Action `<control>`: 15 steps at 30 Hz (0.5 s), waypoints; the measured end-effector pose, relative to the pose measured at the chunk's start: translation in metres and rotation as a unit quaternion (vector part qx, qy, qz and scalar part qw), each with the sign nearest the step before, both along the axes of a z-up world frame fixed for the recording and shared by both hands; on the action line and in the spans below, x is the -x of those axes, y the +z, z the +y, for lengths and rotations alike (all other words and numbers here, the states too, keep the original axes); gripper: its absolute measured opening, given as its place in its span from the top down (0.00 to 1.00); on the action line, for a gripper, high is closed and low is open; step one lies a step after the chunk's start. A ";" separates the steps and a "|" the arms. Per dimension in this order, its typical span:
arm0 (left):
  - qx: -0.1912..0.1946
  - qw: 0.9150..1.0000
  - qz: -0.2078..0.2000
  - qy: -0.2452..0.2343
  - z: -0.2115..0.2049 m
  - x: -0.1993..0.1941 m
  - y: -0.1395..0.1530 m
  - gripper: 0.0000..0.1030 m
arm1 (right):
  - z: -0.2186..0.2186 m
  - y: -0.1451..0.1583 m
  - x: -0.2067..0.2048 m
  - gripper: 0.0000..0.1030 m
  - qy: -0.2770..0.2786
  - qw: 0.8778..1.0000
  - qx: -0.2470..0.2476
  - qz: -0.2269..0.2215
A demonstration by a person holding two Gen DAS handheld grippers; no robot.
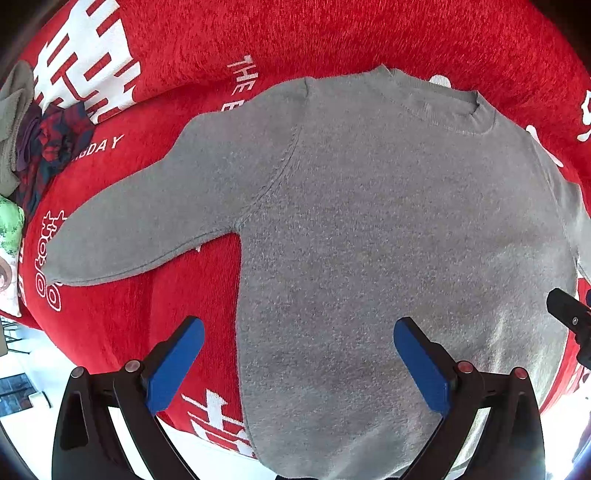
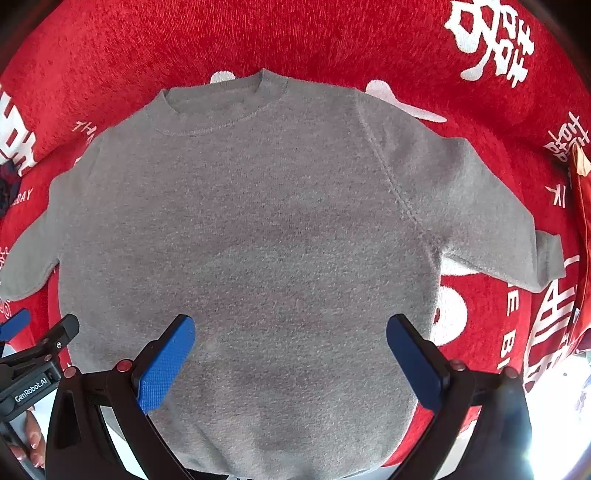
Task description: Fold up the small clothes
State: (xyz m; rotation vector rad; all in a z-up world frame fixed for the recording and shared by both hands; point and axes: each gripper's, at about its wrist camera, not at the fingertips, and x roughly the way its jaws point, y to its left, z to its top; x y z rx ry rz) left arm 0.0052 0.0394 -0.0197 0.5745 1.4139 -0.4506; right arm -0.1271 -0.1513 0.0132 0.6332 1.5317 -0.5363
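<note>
A small grey sweater (image 1: 369, 229) lies flat and unfolded, collar away from me, both sleeves spread out; it also shows in the right wrist view (image 2: 258, 229). My left gripper (image 1: 298, 325) is open and empty above the sweater's lower left part, near its left side edge. My right gripper (image 2: 290, 323) is open and empty above the lower middle of the sweater. The left gripper also shows at the left edge of the right wrist view (image 2: 40, 343). The right gripper shows at the right edge of the left wrist view (image 1: 570, 317).
The sweater rests on a red blanket with white lettering (image 1: 332, 33), also in the right wrist view (image 2: 184, 37). A heap of other small clothes (image 1: 44, 144) lies at the far left. The blanket's front edge (image 1: 122, 373) is near the grippers.
</note>
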 end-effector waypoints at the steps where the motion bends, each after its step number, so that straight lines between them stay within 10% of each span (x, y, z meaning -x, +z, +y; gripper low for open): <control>1: 0.001 1.000 0.000 0.001 0.000 -0.001 0.000 0.00 | 0.001 0.000 0.000 0.00 0.001 1.000 0.000 0.002; 15: 0.003 1.000 0.004 0.010 0.013 -0.007 -0.005 0.00 | 0.010 -0.002 -0.006 0.00 0.015 1.000 -0.003 0.009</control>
